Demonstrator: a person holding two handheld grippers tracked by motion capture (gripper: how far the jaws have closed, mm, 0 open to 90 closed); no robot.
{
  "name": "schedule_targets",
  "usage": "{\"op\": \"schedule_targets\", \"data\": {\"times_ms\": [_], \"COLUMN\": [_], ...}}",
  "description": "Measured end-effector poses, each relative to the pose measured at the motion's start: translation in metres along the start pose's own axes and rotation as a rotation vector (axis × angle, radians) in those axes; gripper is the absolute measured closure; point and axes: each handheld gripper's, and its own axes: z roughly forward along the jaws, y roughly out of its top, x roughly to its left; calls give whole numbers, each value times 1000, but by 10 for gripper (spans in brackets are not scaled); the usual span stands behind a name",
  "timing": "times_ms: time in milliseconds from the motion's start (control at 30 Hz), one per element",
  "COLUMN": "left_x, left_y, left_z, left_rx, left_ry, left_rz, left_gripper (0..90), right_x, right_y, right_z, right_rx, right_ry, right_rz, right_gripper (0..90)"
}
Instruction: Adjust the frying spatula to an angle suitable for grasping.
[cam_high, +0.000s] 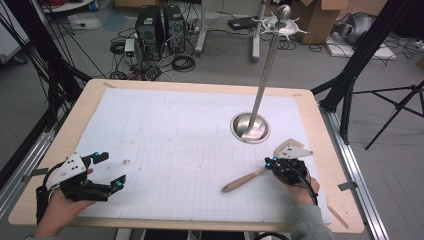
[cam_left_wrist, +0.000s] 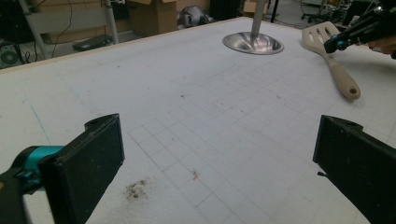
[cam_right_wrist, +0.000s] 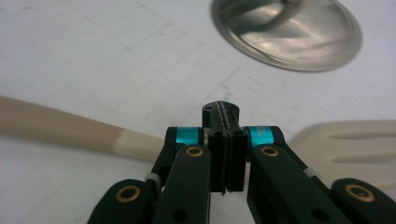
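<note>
Right hand-held gripper (cam_high: 274, 164) has its jaws pressed together on the neck of the spatula (cam_high: 245, 180), where the wooden handle meets the pale blade. The right gripper view makes this grip plain: the handle runs off to one side of the closed jaws and the slotted blade (cam_right_wrist: 355, 144) to the other. From the high view, the blade is hidden under that hand-held gripper and the handle points away from it toward the middle of the desk (cam_high: 95, 107), low over the white gridded mat (cam_high: 175, 130). Just beyond the closed jaws sits the round steel base (cam_high: 250, 127) of a tall metal stand (cam_high: 267, 65), near but apart from the spatula. The left gripper view shows the spatula's blade slightly lifted at the far side. Left hand-held gripper (cam_high: 113, 170) is well apart, jaws wide with nothing between them, above bare mat. Open mat lies between the two hands; the desk's near edge is close behind both.
</note>
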Motion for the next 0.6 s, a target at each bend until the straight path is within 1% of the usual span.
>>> {"op": "schedule_targets", "data": {"times_ms": [67, 100, 133, 167, 233, 267, 333, 400, 467, 533, 600], "left_x": [0, 0, 1, 0, 0, 0, 0, 0, 1, 1, 2], "left_y": [-1, -2, -3, -3, -4, -4, -4, -5, -6, -6, -7], "left_z": [-1, -2, -2, -3, -4, -5, -6, -6, -7, -7, -7], "left_rx": [2, 6, 8, 7, 9, 12, 10, 12, 17, 18, 23], "left_ry": [4, 8, 10, 11, 17, 17, 21, 20, 23, 26, 28], "left_rz": [-2, -1, -2, -7, -8, -7, -7, -7, -7, -7, -5], "left_gripper": [24, 24, 24, 24, 24, 24, 24, 24, 24, 24, 24], "right_x": [-4, -5, -6, -6, -6, -6, -7, -7, -6, -3, -2], "right_y": [0, -1, 0, 0, 3, 4, 5, 7, 7, 7, 8], "right_z": [2, 3, 4, 5, 7, 8, 11, 14, 17, 21, 21], "right_rx": [14, 18, 16, 16, 28, 31, 45, 50, 68, 95, 102], "right_ry": [-18, -16, -19, -23, -37, -37, -51, -47, -51, -67, -75], "right_rz": [11, 18, 6, 6, -9, -7, -16, -15, -32, -54, -65], "right_gripper": [900, 900, 900, 900, 900, 900, 900, 900, 900, 900, 900]}}
